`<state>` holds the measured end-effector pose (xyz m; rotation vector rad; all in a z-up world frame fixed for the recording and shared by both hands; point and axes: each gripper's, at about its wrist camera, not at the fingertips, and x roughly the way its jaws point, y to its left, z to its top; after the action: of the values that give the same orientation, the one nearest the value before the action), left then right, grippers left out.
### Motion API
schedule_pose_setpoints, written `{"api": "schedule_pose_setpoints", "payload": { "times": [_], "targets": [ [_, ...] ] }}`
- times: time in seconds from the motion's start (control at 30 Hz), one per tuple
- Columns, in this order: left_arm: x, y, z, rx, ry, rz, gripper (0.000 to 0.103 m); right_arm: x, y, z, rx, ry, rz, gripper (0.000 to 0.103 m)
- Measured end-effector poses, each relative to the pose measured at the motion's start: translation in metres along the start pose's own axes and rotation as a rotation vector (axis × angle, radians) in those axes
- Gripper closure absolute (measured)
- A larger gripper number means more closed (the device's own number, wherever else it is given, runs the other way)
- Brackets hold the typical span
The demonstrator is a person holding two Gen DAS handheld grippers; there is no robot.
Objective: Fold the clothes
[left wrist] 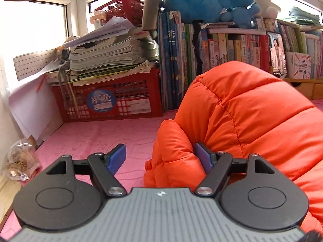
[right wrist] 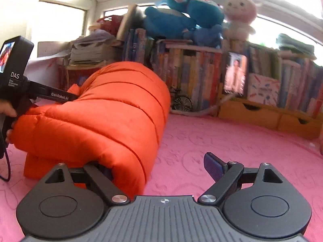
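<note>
A folded orange puffer jacket (right wrist: 105, 113) lies in a thick bundle on a pink quilted cover (right wrist: 232, 141), with shelves of books (left wrist: 232, 48) and soft toys (right wrist: 181, 20) along the back. At the far left, in the left wrist view, a red crate (left wrist: 109, 98) stacked with papers stands on the cover. Next comes the left gripper (left wrist: 161, 157), its blue pads spread wide: the left pad hangs over bare cover, while the right pad (left wrist: 202, 157) sits in the crease between a small rolled fold at the jacket's edge and the main bundle. That fold lies between the pads, but they do not pinch it. In the right wrist view the person's hand (right wrist: 8, 111) on that tool shows at the far left edge. Moving right, the bundle fills the middle. Further right is the right gripper (right wrist: 159, 171), also spread wide and gripping nothing; its left finger is hidden against the jacket's near end, and its right pad (right wrist: 214, 167) stands clear over the cover. The jacket looks light, soft and springy, with a slick shell, so it will likely puff back open and slide under a shallow pinch. A deep hold across a quilted seam or a doubled edge seems the surest place to grip.
</note>
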<state>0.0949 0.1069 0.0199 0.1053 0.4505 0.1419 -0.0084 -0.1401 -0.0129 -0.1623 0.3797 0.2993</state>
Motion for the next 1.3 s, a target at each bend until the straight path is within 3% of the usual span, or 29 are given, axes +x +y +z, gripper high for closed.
{"api": "schedule_pose_setpoints", "payload": {
  "times": [0.1,0.17,0.27,0.43,0.6,0.73,0.83,1.03,1.2,1.3],
  "targets": [
    [0.0,0.003,-0.003,-0.01,0.013,0.002,0.027,0.018,0.003,-0.002,0.007,0.003,0.034,0.024],
    [0.0,0.006,-0.006,-0.024,0.023,-0.003,0.027,0.029,0.0,-0.002,0.048,0.041,0.073,0.047],
    [0.0,0.005,-0.012,-0.031,0.036,-0.01,0.027,0.03,-0.002,-0.001,0.076,0.044,0.086,0.069],
    [0.003,0.0,-0.015,-0.06,0.059,-0.028,0.027,0.025,-0.01,0.0,0.157,0.028,0.05,0.083],
    [0.011,-0.021,-0.005,-0.07,0.074,-0.106,0.022,0.005,-0.019,-0.004,0.188,-0.015,-0.124,0.085],
    [0.019,-0.049,0.003,-0.055,0.086,-0.228,0.018,-0.025,-0.025,-0.012,0.156,-0.052,-0.306,0.086],
    [0.019,-0.07,0.004,-0.028,0.068,-0.276,0.018,-0.037,-0.034,-0.023,0.145,0.0,-0.379,0.086],
    [0.017,-0.083,0.004,0.032,0.037,-0.257,0.015,-0.052,-0.066,-0.042,0.385,0.062,-0.29,0.086],
    [0.027,-0.078,0.006,-0.034,0.07,-0.275,0.014,-0.039,-0.075,-0.044,0.469,0.048,-0.226,0.084],
    [0.024,-0.073,0.006,-0.048,0.065,-0.271,0.014,-0.021,-0.086,-0.044,0.55,0.084,-0.145,0.08]
  ]
}}
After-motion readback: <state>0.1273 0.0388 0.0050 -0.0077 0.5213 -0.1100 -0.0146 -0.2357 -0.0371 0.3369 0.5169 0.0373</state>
